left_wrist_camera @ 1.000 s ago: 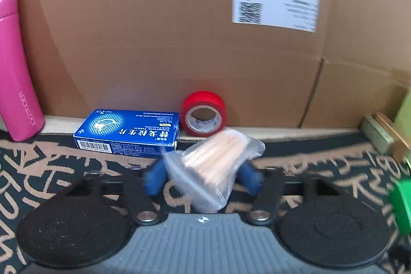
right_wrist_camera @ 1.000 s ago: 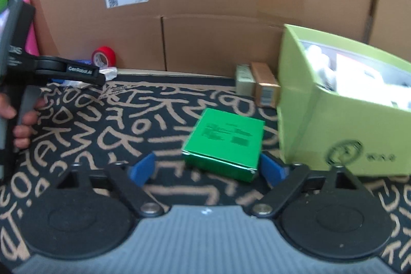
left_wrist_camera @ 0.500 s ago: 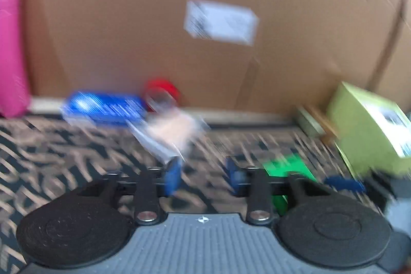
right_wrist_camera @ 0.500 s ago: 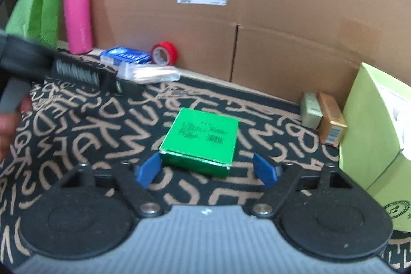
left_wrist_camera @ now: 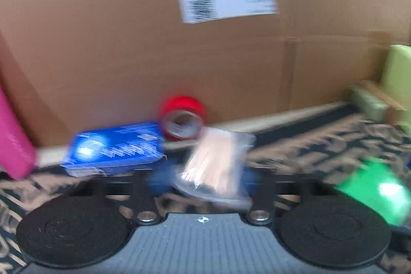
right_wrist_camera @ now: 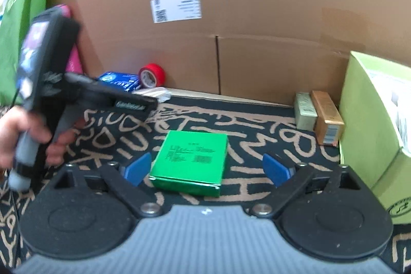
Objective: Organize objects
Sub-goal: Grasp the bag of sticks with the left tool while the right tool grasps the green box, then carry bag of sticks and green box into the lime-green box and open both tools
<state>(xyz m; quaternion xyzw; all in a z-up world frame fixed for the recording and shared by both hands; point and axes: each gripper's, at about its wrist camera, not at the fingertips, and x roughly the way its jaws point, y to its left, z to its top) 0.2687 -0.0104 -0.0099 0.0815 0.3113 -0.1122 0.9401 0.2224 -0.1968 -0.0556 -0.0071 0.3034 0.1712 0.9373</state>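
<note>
Right hand-held gripper (right_wrist_camera: 205,168) hangs spread wide, the green box (right_wrist_camera: 191,161) on the patterned mat (right_wrist_camera: 257,125) between its fingers, untouched. The left hand-held gripper (left_wrist_camera: 203,181), a second ago beside the blue box (left_wrist_camera: 115,148) and red tape (left_wrist_camera: 183,117), has swung away and back, still clamping the toothpick packet (left_wrist_camera: 215,168) off the mat. That packet likely goes to the light green box (right_wrist_camera: 372,125) next.
</note>
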